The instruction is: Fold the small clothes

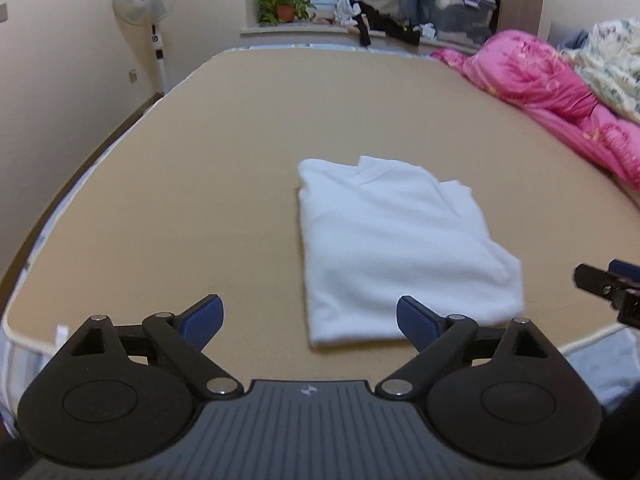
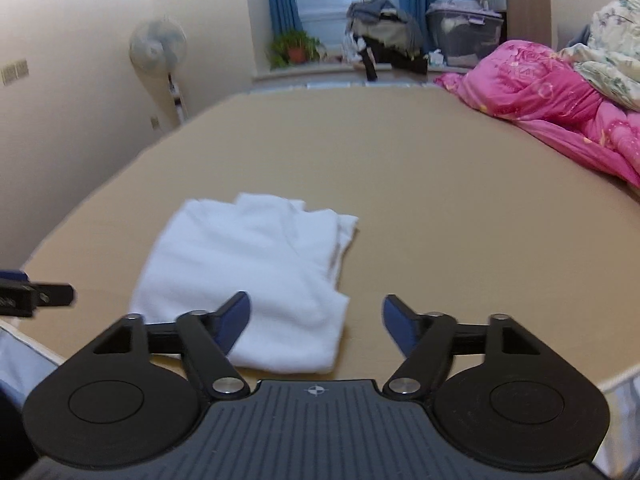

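Note:
A white garment (image 1: 396,248) lies folded into a compact rectangle on the tan bed surface (image 1: 240,160). It also shows in the right wrist view (image 2: 248,280). My left gripper (image 1: 310,322) is open and empty, held just before the garment's near edge, its right finger over the near corner. My right gripper (image 2: 316,326) is open and empty at the garment's near right corner. The right gripper's tip shows at the right edge of the left wrist view (image 1: 604,286). The left gripper's tip shows at the left edge of the right wrist view (image 2: 36,296).
A pink quilt (image 1: 552,92) and a floral blanket (image 1: 612,64) are piled along the bed's right side. A standing fan (image 1: 146,4) is by the left wall. A potted plant (image 1: 285,6), clothes and a storage box (image 1: 456,8) sit on the windowsill.

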Tool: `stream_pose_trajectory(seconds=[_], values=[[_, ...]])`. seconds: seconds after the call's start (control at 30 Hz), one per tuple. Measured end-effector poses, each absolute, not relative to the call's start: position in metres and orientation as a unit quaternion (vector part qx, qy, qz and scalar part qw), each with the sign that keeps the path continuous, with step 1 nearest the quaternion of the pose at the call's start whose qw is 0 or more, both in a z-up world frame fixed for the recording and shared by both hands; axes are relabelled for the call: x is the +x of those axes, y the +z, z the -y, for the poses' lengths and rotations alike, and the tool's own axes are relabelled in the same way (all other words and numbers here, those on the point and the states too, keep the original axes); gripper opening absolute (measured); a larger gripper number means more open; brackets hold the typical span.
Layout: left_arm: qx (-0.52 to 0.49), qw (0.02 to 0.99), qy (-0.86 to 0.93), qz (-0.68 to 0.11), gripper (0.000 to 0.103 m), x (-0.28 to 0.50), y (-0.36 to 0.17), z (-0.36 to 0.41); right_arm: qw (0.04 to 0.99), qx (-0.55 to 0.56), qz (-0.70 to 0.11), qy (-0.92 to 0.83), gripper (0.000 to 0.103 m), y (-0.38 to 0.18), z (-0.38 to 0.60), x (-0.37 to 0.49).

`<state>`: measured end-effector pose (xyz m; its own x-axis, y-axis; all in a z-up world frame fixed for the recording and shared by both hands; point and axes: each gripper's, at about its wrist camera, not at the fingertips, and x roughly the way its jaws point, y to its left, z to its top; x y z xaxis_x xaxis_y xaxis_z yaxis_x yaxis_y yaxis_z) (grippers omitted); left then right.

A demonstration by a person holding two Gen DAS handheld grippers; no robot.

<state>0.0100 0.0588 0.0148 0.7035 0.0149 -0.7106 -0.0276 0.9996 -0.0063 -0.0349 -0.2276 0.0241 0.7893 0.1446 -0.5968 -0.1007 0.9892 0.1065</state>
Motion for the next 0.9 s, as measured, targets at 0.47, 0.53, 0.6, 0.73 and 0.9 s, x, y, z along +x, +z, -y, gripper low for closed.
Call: stream_pose_trajectory(seconds=[0.47,0.53,0.6,0.73,0.9], values=[[-0.032,0.92,0.02,-0.389,0.096,-0.003,-0.009,-0.037,0.938,0.025,-0.341,0.065,0.091,0.01,0.201,-0.038],[-0.019,0.924,0.016,-0.382,0.096,-0.004,-0.008,-0.03,0.937,0.025,-0.344,0.064,0.091,0.008,0.2,-0.036],[-0.013,0.926,0.011,-0.376,0.096,-0.002,-0.009,-0.025,0.935,0.027,-0.347,0.064,0.091,0.006,0.199,-0.032],[-0.01,0.926,0.006,-0.378,0.096,0.003,-0.014,-0.022,0.934,0.03,-0.348,0.07,0.091,0.005,0.195,-0.029],[-0.01,0.924,0.006,-0.381,0.096,0.008,-0.017,-0.026,0.935,0.026,-0.347,0.075,0.092,0.004,0.19,-0.027]])
